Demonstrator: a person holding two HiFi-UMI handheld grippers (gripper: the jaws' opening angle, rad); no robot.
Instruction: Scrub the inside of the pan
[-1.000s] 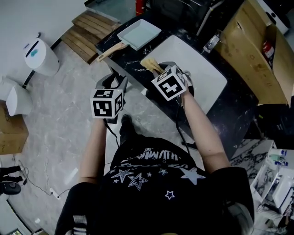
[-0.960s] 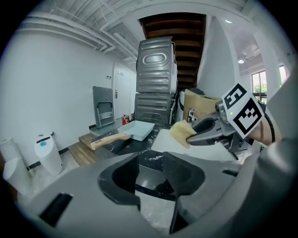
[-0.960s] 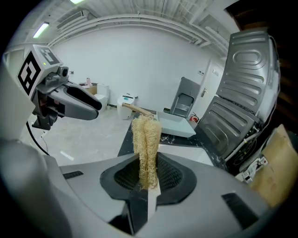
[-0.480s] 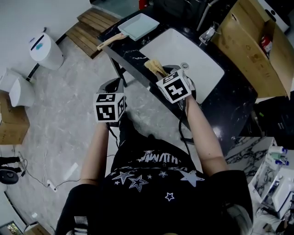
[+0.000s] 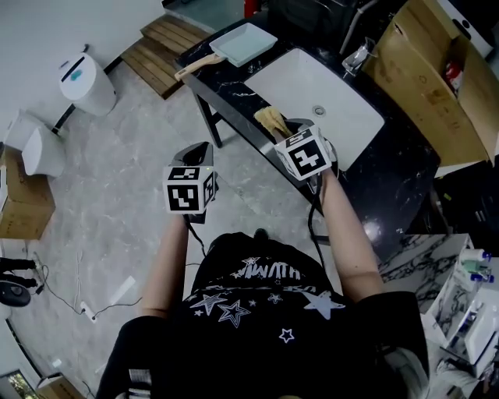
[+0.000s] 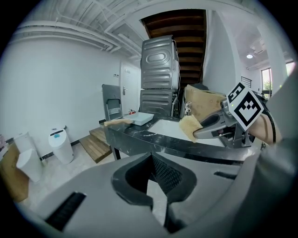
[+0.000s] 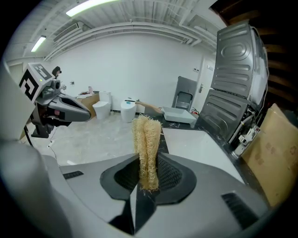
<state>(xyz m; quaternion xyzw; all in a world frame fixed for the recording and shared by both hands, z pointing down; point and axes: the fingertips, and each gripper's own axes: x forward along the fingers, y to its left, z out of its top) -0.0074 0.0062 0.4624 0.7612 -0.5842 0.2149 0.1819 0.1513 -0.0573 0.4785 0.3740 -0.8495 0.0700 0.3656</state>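
Surface: black marble-pattern counter (image 5: pixel 222 82) on dark legs, glossy with white veining. A white rectangular basin (image 5: pixel 312 86) is sunk into it, smooth and matte, with a chrome tap (image 5: pixel 357 56) at its far edge.

Pan: pale rectangular pan (image 5: pixel 245 43), shallow and straight-walled, sits on the far-left end of the counter beside the basin. Its light wooden handle (image 5: pixel 196 67) points out past the counter corner. Neither gripper touches it; both are well apart from it.

Room: grey marble-look tiled floor (image 5: pixel 117 179). White round bin (image 5: pixel 86 82) with a blue mark on its lid. Slatted wooden platform (image 5: pixel 164 43) against the white wall (image 7: pixel 116 69). Brown cardboard boxes (image 5: pixel 429 86) behind the counter. Two ribbed grey sheet-metal appliances (image 6: pixel 158 76) stacked in the corner. Strip light (image 7: pixel 88 7) overhead.

Left gripper (image 5: pixel 199 150): grey plastic body with black cross-hatched pads. Jaws are fully together with nothing between them. It's held over the floor, just off the counter's front edge.

Right gripper (image 5: pixel 290 131): jaws are clamped on a tan loofah scrubber (image 7: pixel 146 139), coarse and fibrous, folded double and standing upright out of the pads. It's held over the counter's front edge, next to the near side of the basin.
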